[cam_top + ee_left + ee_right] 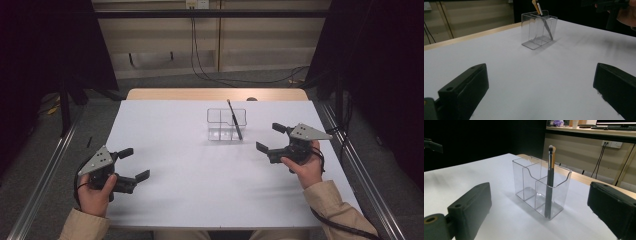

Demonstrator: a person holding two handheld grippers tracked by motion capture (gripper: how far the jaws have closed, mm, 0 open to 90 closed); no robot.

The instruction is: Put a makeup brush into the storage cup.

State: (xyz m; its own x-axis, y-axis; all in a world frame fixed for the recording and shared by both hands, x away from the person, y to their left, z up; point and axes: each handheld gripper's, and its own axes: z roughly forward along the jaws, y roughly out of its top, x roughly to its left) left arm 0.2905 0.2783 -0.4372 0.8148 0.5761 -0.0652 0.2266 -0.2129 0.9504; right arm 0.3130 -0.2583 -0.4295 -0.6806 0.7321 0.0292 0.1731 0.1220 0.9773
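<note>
A white worktop (200,170) carries one clear plastic organiser (227,124), standing upright toward the 12 o'clock side of the sheet, slightly right of centre. One dark-handled makeup brush (234,120) stands in it, bristle end up, leaning against the wall.

High view: two claws, one per hand. The left claw (134,164) sits at about 8 o'clock from the organiser, well apart from it, held low over the worktop in the left hand (95,192); its jaws stand apart with nothing between them. The right claw (271,137) sits at about 4 o'clock from the organiser, near it but not touching, held in the right hand (305,167); its jaws are likewise spread and empty. Each claw bears one grey three-cornered plate.

Left gripper view: the organiser (539,30) appears farther off, past the two spread black jaws, with the brush (544,21) leaning toward the upper left; part of the other hand and its claw enters at the upper right corner.

Right gripper view: this closer view resolves what the high view does not: the organiser (541,187) has three compartments, one long one at the back and two smaller ones in front. The brush (549,180) stands in the front compartment nearer the camera, showing a gold ferrule and pale bristles. A desk with a monitor and keyboard lies in the background.
</note>
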